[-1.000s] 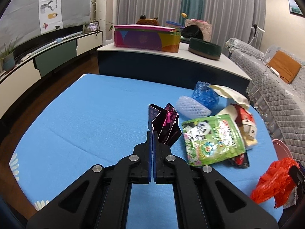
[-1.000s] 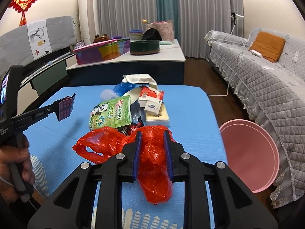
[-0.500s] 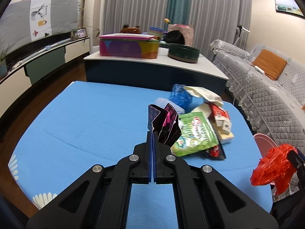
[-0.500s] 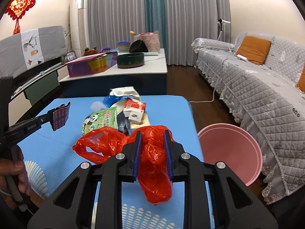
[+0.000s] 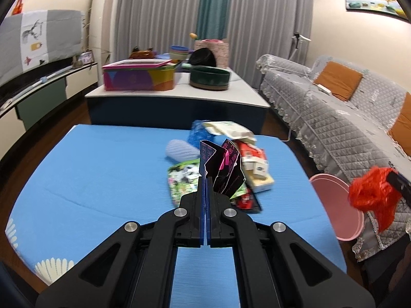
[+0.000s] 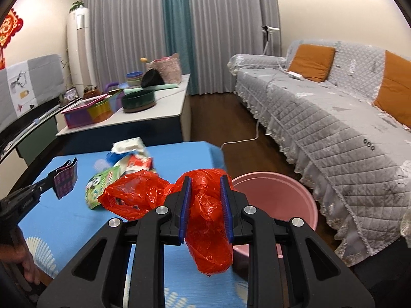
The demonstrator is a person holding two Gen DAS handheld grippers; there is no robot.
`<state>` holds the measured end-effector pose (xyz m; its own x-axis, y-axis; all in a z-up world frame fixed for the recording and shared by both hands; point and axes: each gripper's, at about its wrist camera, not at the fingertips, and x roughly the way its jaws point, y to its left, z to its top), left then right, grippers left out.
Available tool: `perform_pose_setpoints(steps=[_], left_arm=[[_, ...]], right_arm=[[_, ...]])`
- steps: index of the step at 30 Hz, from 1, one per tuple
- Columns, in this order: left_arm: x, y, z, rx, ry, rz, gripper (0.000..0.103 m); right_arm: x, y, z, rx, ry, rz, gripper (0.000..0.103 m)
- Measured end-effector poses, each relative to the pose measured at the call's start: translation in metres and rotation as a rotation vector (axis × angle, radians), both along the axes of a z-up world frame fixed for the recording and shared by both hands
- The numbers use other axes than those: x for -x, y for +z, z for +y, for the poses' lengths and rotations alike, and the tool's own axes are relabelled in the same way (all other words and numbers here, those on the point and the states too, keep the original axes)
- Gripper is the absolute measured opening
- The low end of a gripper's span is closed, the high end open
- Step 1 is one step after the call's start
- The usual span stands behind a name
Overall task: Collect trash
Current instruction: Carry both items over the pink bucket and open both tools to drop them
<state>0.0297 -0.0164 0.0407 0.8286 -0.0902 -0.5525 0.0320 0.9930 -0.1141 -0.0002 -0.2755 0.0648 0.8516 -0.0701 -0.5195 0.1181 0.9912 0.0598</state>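
My left gripper (image 5: 205, 179) is shut on a black and pink wrapper (image 5: 223, 169), held above the blue table (image 5: 102, 169); it also shows in the right wrist view (image 6: 65, 181). My right gripper (image 6: 204, 187) is shut on a crumpled red plastic bag (image 6: 205, 220), held over the table's right edge beside the pink bin (image 6: 282, 195). The bag also shows in the left wrist view (image 5: 372, 200), with the bin (image 5: 334, 200) below it. A pile of trash (image 5: 231, 159) lies on the table: green panda packet, white net sleeve, blue bag, cartons.
A grey quilted sofa (image 6: 334, 128) with orange cushions stands right of the bin. A low white-topped table (image 5: 174, 95) with a colourful box and a dark green bowl stands behind the blue table. A TV cabinet (image 5: 33, 95) runs along the left.
Both grippers have moved right, toward the pink bin. The red bag now hangs at the table's right edge next to the bin. Both grips are unchanged.
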Motion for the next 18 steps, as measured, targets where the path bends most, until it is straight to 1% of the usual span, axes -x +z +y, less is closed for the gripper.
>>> perform_pose_setpoints(steps=[6, 9, 11, 15, 18], left_arm=[[0.002, 0.011, -0.037, 0.011, -0.086, -0.008, 0.0], [0.002, 0.016, -0.054, 0.03, -0.133, -0.02, 0.0], [0.001, 0.018, -0.067, 0.029, -0.157, -0.027, 0.0], [-0.005, 0.021, -0.092, 0.035, -0.209, -0.034, 0.0], [-0.012, 0.021, -0.117, 0.031, -0.254, -0.034, 0.0]], right_arm=[[-0.004, 0.032, -0.046, 0.006, -0.066, -0.029, 0.023], [-0.007, 0.044, -0.069, 0.021, -0.098, -0.045, 0.023], [-0.012, 0.05, -0.088, 0.025, -0.128, -0.053, 0.023], [-0.017, 0.049, -0.118, 0.016, -0.171, -0.056, 0.023], [-0.021, 0.037, -0.139, -0.005, -0.215, -0.05, 0.023]])
